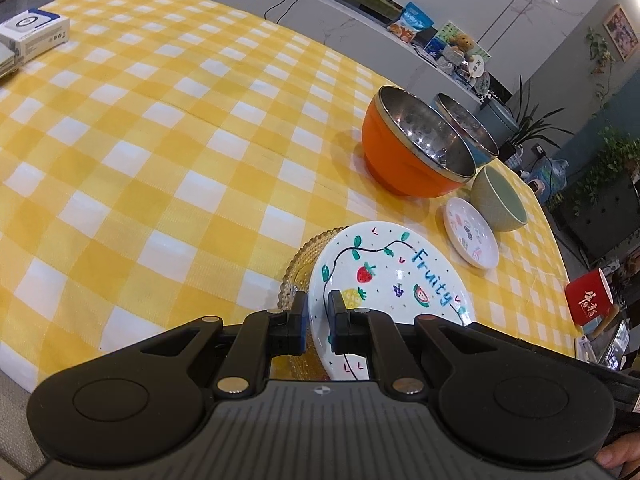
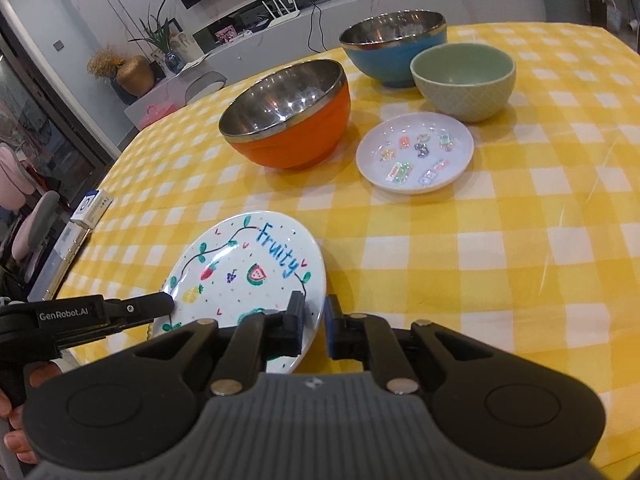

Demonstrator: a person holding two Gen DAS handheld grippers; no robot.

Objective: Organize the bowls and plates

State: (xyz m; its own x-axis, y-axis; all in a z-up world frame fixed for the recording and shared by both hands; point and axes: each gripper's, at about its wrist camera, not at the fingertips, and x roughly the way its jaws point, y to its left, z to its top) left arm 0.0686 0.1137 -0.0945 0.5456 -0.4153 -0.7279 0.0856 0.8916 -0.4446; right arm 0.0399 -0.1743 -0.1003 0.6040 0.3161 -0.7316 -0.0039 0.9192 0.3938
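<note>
the fruity plate (image 2: 248, 276), low centre, sits on what looks like a beaded glass plate (image 1: 298, 268). left gripper (image 1: 318, 308) and right gripper (image 2: 313, 312) each pinch its rim. orange bowl (image 2: 286, 114) and small dish (image 2: 416, 156) stand beyond.

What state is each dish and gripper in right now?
Fruity plate: tilted, gripped at both edges, over a glass plate.
Glass plate: on the tablecloth, mostly hidden.
Orange bowl: upright, empty.
Blue bowl: upright, empty.
Green bowl: upright, empty.
Small plate: flat, alone.
Left gripper: shut on the Fruity plate's rim.
Right gripper: shut on its opposite rim.
</note>
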